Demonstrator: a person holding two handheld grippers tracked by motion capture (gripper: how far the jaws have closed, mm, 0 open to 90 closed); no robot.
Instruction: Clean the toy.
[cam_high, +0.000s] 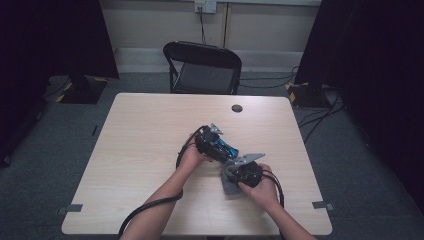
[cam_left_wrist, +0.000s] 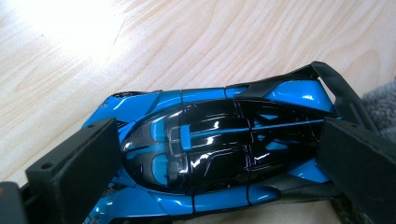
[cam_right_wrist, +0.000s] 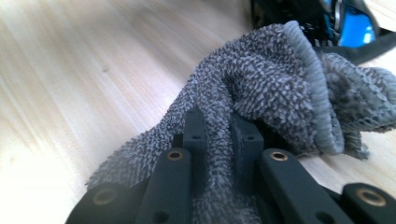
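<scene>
Toy car and cloth, 1 per gripper

Left gripper (cam_left_wrist: 205, 154) clamps the blue-and-black toy car (cam_left_wrist: 219, 149) mid-table (cam_high: 150, 125); right gripper (cam_right_wrist: 217, 135) pinches a grey microfibre cloth (cam_right_wrist: 261, 88) bunched right beside the car's tail.

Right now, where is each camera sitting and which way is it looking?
High view: above the table, looking forward and down; both forearms, left tool, right tool.
Left gripper view: on the left tool, facing the blue toy car between its jaws.
Right gripper view: on the right tool, facing the grey cloth it pinches.
Shared: car and cloth in every view.
</scene>
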